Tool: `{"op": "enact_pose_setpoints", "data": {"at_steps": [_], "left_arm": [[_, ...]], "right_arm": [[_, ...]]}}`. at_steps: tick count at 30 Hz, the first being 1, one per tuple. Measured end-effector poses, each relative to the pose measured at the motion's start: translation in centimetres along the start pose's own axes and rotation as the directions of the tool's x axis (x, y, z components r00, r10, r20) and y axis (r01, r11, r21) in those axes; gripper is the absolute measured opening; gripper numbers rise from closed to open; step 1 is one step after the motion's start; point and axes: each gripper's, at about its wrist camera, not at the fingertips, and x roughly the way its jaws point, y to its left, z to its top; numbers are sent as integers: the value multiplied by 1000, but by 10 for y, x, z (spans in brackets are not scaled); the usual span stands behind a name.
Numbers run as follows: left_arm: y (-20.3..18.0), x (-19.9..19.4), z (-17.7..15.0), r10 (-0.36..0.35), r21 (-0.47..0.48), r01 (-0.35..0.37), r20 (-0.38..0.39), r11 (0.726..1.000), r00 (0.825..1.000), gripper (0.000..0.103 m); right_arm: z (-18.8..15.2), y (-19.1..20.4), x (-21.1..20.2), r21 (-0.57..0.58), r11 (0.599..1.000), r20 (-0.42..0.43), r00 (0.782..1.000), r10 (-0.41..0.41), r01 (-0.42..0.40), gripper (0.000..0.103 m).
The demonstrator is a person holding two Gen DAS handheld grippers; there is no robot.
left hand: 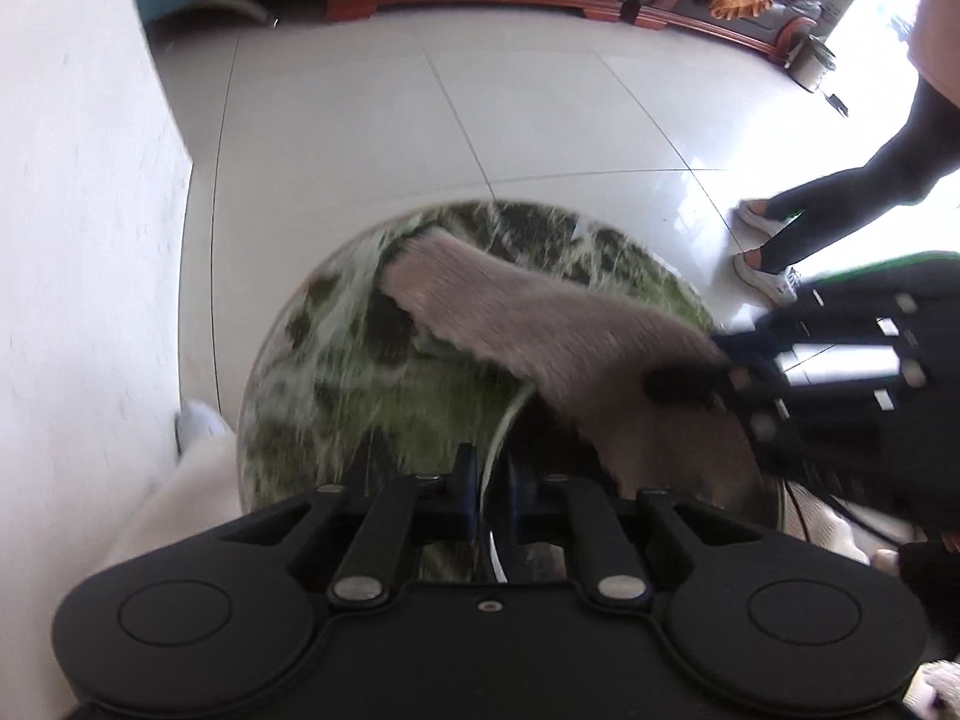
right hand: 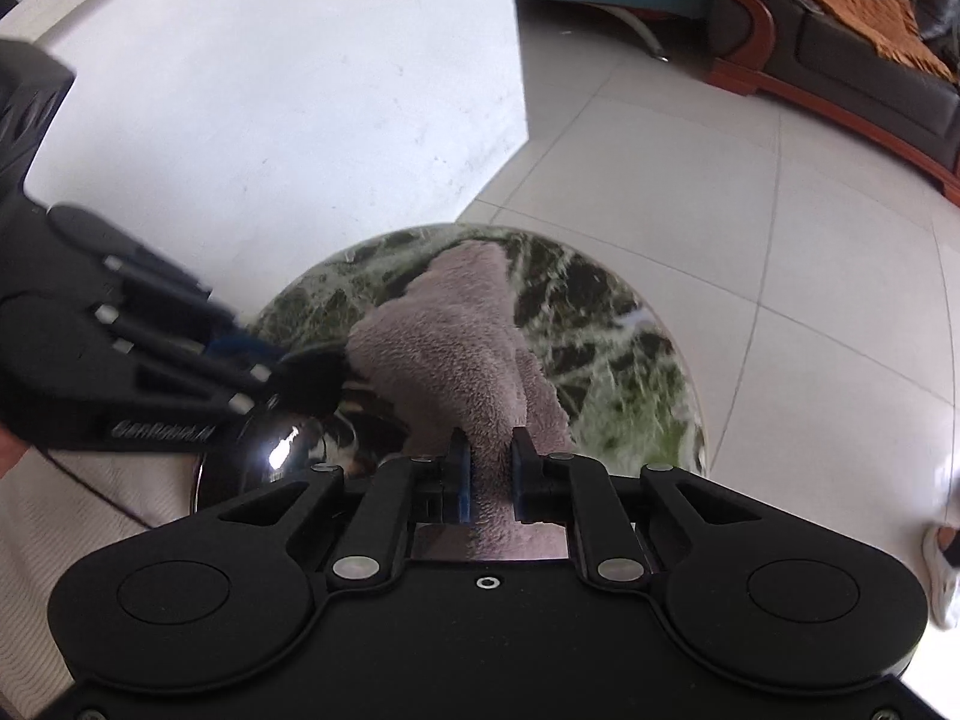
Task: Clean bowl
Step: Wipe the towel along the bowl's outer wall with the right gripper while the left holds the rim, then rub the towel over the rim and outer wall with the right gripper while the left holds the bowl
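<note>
The bowl (right hand: 264, 456), shiny metal, sits at the near edge of a small round desk (right hand: 600, 348) with a green, white-veined marble top. In the left wrist view its thin rim (left hand: 501, 426) runs straight between the left gripper (left hand: 492, 480) jaws, which are closed on that rim. A pinkish-brown fleecy cloth (right hand: 444, 354) lies across the bowl and out over the marble; in the left view the cloth (left hand: 510, 312) stretches from the bowl toward the far side of the top. The right gripper (right hand: 491, 468) has its jaws clamped on a bunched fold of this cloth. Seen from the left camera, the right gripper (left hand: 690, 384) reaches in from the right, blurred. Beneath lies pale tiled floor (left hand: 540, 114), with a white wall (right hand: 270, 108) beside the desk, a dark sofa (right hand: 870, 60) with red-brown wooden trim beyond, and a person's legs (left hand: 840, 204) in dark trousers and white shoes standing to the right.
</note>
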Motion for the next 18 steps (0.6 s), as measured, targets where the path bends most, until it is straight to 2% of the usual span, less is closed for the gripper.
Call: {"op": "enact_pose_setpoints", "data": {"at_steps": [6, 11, 15, 18], "left_arm": [[5, 4, 0, 12, -7, -12, -6, 1000, 1000, 12], [3, 13, 0, 21, -36, -21, -12, 999, 1000, 18], [0, 11, -4, 51, -73, -50, 9, 996, 999, 19], [-3, 10, -6, 77, -77, -75, 17, 994, 997, 21]], "right_arm": [[19, 12, 12, -107, 994, 2, 1000, 12, -12, 17], [19, 13, 12, -102, 995, 1, 1000, 6, -6, 17], [11, 6, 8, -37, 999, 9, 1000, 5, -5, 15], [-6, -7, 2, 90, 996, -7, 1000, 22, -21, 13]]}}
